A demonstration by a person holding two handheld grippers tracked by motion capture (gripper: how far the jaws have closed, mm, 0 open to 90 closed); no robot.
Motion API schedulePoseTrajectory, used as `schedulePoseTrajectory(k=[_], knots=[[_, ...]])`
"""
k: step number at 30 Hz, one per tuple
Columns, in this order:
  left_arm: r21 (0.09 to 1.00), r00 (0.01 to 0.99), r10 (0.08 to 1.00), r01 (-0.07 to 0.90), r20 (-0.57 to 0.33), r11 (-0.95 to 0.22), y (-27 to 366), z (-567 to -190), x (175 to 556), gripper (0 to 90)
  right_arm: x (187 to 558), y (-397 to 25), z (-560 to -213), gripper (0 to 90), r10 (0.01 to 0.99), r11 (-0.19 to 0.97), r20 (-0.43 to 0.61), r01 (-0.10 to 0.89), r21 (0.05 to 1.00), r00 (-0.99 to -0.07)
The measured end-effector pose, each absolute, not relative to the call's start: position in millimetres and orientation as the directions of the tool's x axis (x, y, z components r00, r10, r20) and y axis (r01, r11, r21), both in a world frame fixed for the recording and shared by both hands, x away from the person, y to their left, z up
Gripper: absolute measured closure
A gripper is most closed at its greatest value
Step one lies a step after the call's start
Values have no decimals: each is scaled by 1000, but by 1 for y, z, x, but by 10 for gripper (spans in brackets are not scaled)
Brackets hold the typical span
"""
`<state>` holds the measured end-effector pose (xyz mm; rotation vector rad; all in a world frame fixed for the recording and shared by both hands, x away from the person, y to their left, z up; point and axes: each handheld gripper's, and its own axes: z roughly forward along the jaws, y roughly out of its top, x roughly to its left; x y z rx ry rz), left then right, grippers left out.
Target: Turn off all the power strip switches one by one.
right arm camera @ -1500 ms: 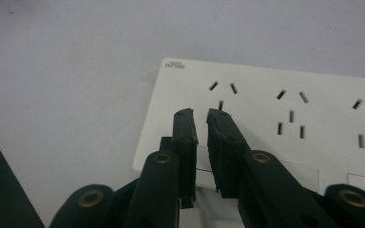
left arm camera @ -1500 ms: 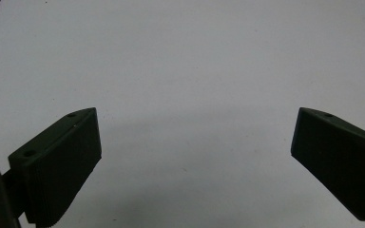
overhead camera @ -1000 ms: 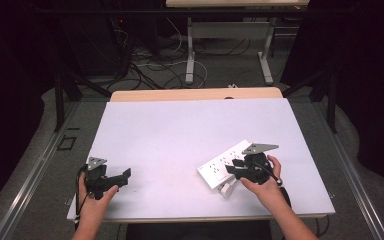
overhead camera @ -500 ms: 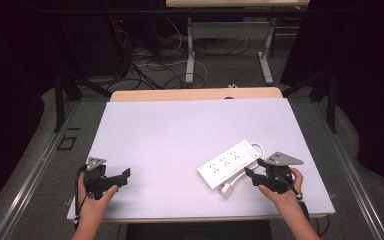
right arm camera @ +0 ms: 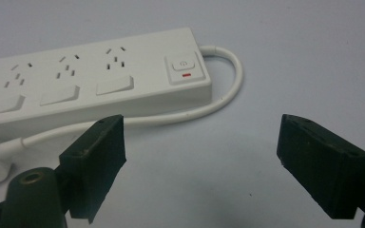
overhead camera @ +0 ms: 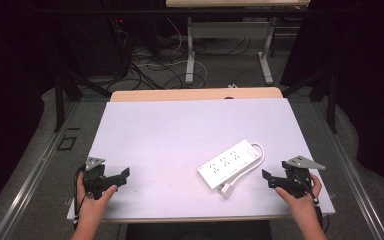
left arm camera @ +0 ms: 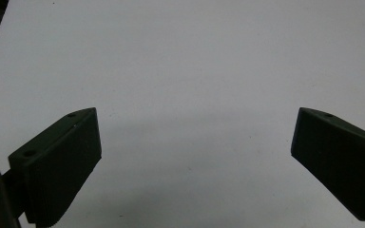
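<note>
**Both grippers empty, power strip ahead of the right one**

Jaws spread wide on both tools: we see the right gripper (right arm camera: 202, 159) gaping with nothing between its black jaws, and the left gripper (left arm camera: 195, 164) likewise gaping over bare tabletop. The white plastic six-outlet power strip (overhead camera: 231, 163) lies flat on the table, right of centre, near the front edge. From the right gripper (overhead camera: 271, 179) it lies forward and toward the table's middle, apart from the jaws and not touching them. Its long axis runs diagonally, from the near end by its white plug (overhead camera: 225, 189) up and away to the switch end, where the short white cord (right arm camera: 221, 99) loops out and doubles back along the near side of the strip. In the right gripper view, that cord is the part closest to the jaws. The left gripper (overhead camera: 115, 180) rests well apart at the table's left front corner, so we judge the right hand the nearer one for any grasp. The surface is a plain white matte tabletop (overhead camera: 180, 130), with a wooden strip at its far edge. Beyond it, the dark room holds tangled floor cables (overhead camera: 145, 65) and the legs of another desk (overhead camera: 227, 45).
</note>
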<state>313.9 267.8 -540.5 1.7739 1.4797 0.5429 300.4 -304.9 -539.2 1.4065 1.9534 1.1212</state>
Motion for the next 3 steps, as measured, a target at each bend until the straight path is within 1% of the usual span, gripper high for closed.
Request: schedulePoseTrajectory(k=[3], knots=[[767,245,959,640,-140,-52,267,-541,315,26,301,-307,-541,155,936,127,80,539,832,-343]])
